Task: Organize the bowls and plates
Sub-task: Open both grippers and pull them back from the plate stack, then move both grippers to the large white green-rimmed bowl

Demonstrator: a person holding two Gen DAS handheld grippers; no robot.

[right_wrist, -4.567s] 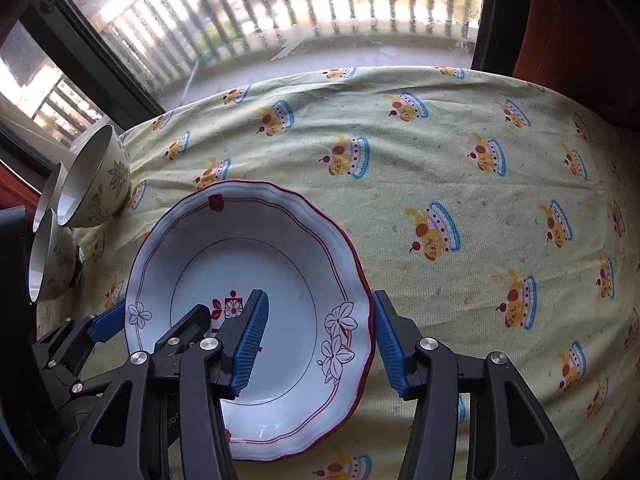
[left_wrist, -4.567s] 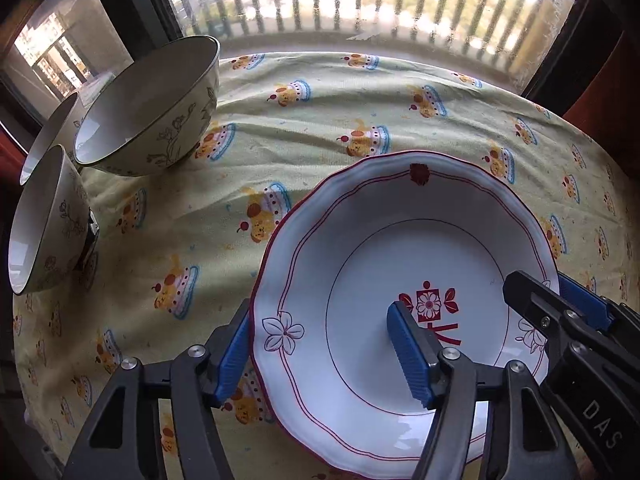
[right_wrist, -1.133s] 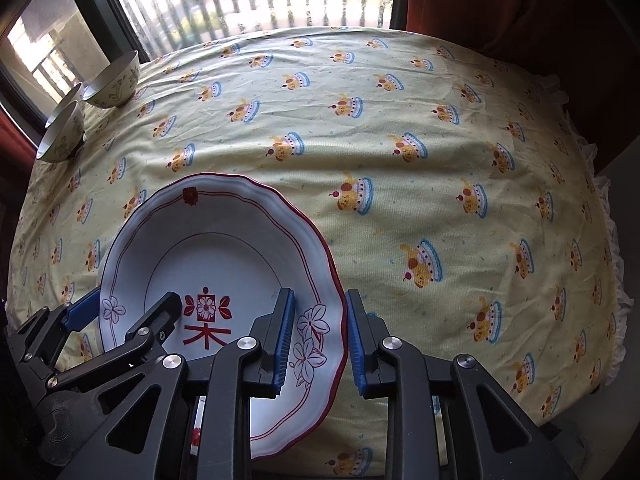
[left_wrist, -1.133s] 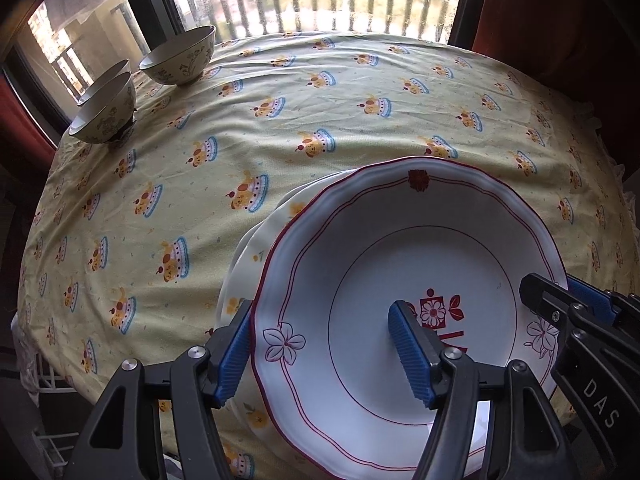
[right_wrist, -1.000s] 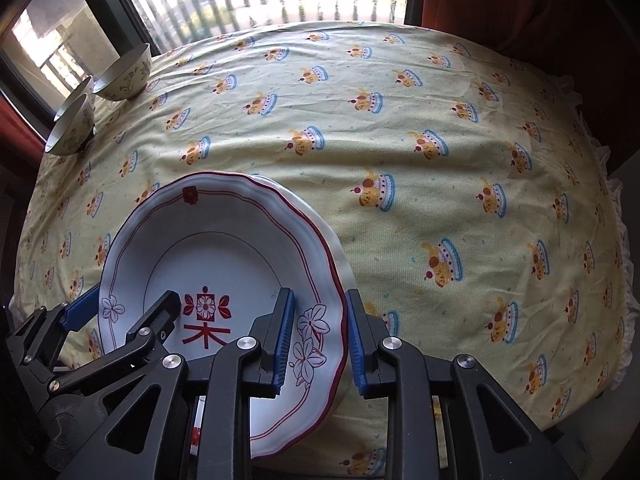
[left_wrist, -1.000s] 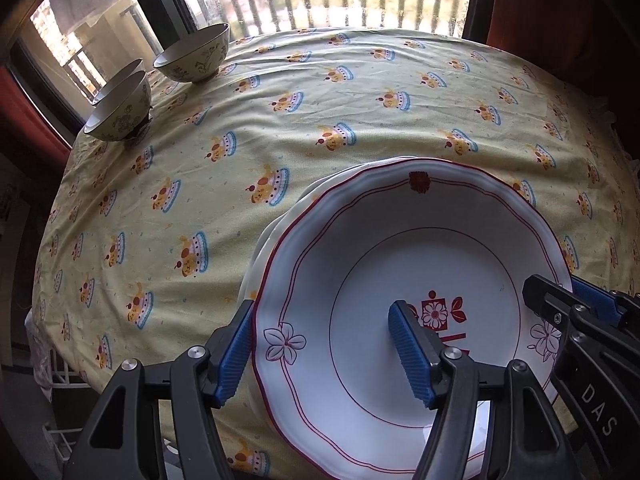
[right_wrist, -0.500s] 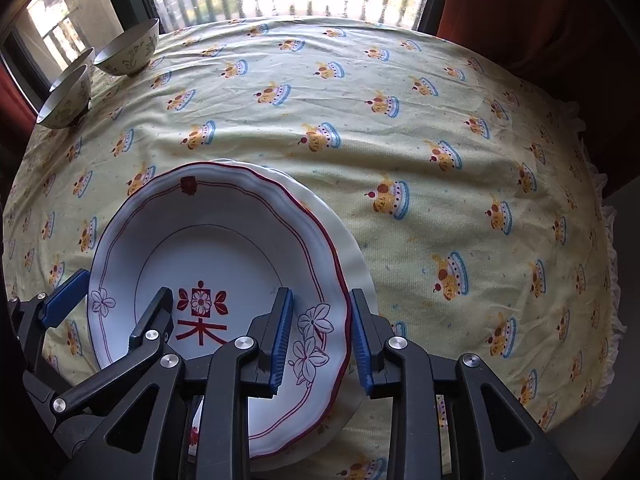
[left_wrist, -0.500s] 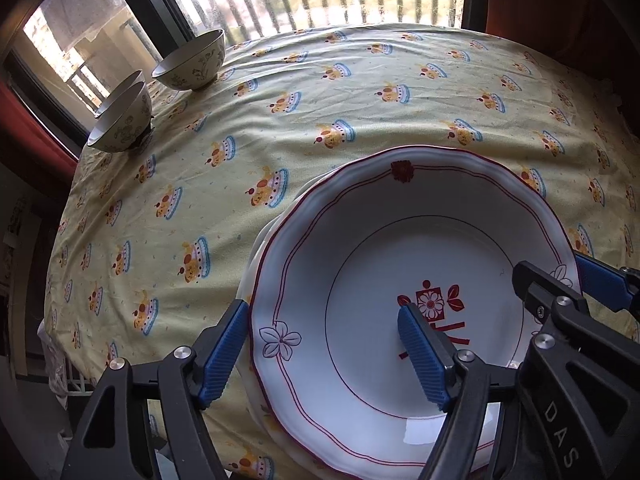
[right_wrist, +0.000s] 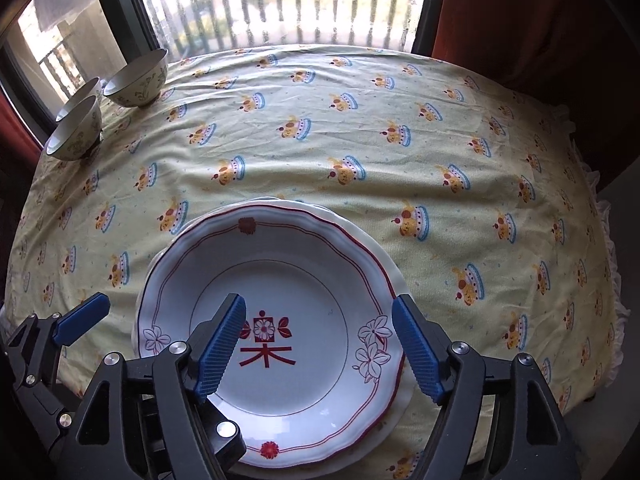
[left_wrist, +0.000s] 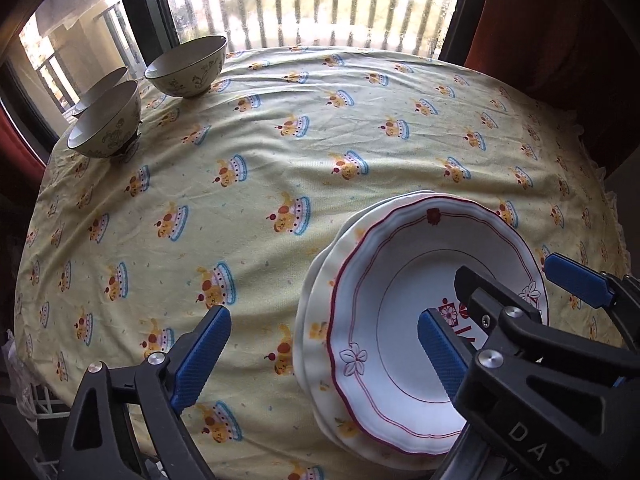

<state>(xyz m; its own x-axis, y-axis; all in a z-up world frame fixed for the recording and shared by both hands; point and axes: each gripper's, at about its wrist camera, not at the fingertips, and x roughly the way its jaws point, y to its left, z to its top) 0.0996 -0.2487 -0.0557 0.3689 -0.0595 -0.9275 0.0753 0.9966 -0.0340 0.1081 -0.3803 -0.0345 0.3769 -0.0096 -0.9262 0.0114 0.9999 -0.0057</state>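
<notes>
**Plate released onto the stack**

A tablecloth [right_wrist: 360, 128] printed with cakes is spread beneath both grippers. Below the right gripper [right_wrist: 316, 344] a red-rimmed plate [right_wrist: 288, 272] is stacked on a cream plate [right_wrist: 394, 270], whose rim is seen just outside it. The right gripper's jaws have just been opening and are spread wide: the plate's right rim is straddled but touched by neither pad. The left gripper [left_wrist: 320, 350] is likewise wide, its jaws having just been opening; its right finger [left_wrist: 440, 348] is held over the plate's well, its left finger [left_wrist: 200, 354] over bare cloth, well apart from the rim. Nothing is gripped. Far ahead and to the left of both grippers, three bowls [left_wrist: 186, 66] are set near the window [left_wrist: 320, 0], two of them close together.
</notes>
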